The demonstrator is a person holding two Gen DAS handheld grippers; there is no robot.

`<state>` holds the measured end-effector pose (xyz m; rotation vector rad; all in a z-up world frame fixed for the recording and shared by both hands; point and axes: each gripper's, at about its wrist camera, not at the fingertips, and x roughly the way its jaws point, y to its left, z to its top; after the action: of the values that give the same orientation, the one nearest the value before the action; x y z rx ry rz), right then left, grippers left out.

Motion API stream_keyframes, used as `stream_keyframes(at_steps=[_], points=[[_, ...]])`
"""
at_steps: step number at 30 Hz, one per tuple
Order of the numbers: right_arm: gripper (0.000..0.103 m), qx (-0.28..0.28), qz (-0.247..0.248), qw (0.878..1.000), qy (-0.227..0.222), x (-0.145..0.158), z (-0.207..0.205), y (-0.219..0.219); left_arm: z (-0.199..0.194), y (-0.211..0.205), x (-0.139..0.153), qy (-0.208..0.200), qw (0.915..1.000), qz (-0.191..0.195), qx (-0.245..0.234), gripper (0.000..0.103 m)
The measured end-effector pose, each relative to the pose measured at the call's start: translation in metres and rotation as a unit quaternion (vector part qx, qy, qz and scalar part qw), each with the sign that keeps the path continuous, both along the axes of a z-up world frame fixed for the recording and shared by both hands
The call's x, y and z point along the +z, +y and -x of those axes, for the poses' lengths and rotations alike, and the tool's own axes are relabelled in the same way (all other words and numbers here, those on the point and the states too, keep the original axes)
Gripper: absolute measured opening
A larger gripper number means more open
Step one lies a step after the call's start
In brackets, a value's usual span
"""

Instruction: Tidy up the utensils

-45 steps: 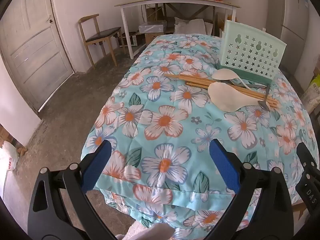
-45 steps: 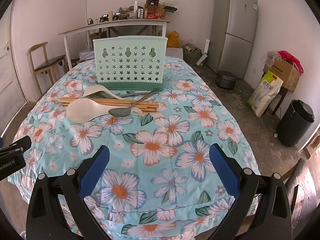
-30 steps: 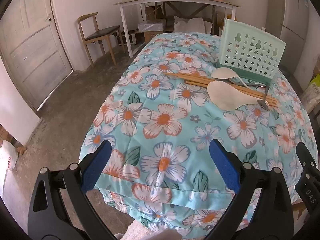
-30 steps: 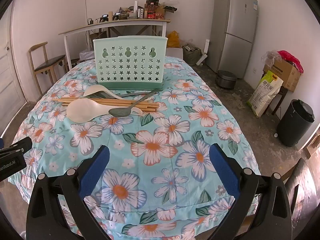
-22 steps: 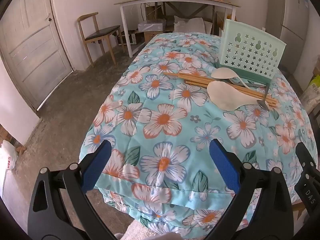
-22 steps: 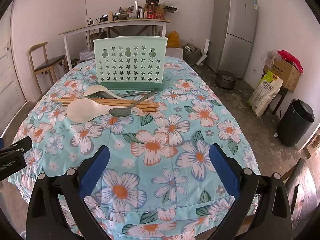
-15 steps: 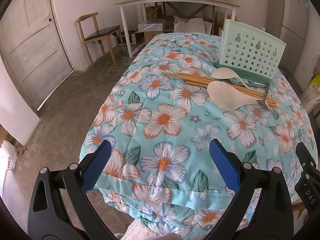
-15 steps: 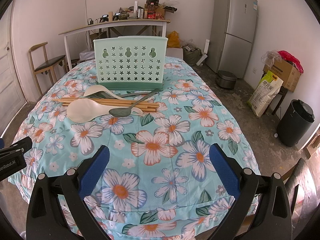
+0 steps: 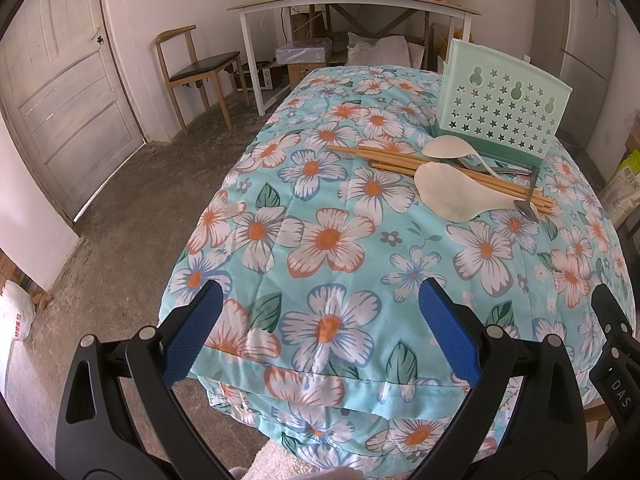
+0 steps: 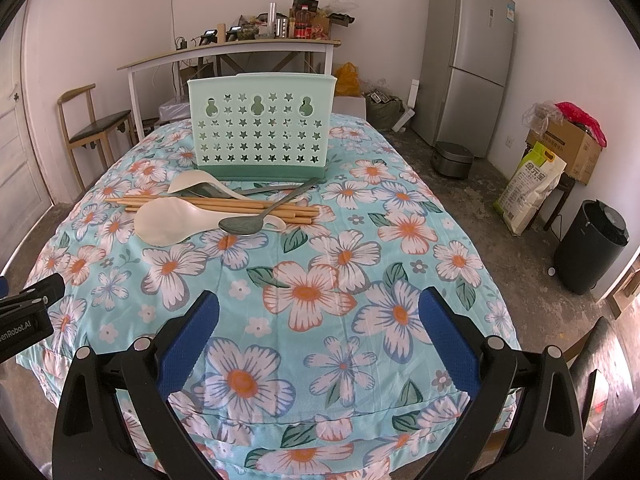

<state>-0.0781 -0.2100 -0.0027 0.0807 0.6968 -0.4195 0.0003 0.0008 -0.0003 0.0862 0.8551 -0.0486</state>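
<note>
A mint-green utensil holder with star holes stands upright on the flowered table; it also shows in the left wrist view. In front of it lies a pile: wooden chopsticks, a large white rice paddle, a white soup spoon and a metal spoon. The same pile shows in the left wrist view, with the chopsticks and the paddle. My left gripper and right gripper are both open and empty, near the table's front edge, far from the pile.
The flowered cloth covers the table. A wooden chair and a white desk stand behind. A fridge, a black bin and a sack stand to the right. A door is at the left.
</note>
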Motion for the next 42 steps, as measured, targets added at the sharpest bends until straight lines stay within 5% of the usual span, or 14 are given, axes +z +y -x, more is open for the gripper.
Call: stream_keyframes(at_steps=[37, 42], points=[[0.097, -0.001, -0.001, 1.0, 0.0, 0.001, 0.001, 0.001, 0.001, 0.0, -0.002, -0.001, 1.0, -0.001, -0.004, 0.094], [0.097, 0.001, -0.005, 1.0, 0.006, 0.0, -0.004, -0.002, -0.014, 0.001, -0.01, 0.025, 0.999, 0.021, -0.031, 0.094]])
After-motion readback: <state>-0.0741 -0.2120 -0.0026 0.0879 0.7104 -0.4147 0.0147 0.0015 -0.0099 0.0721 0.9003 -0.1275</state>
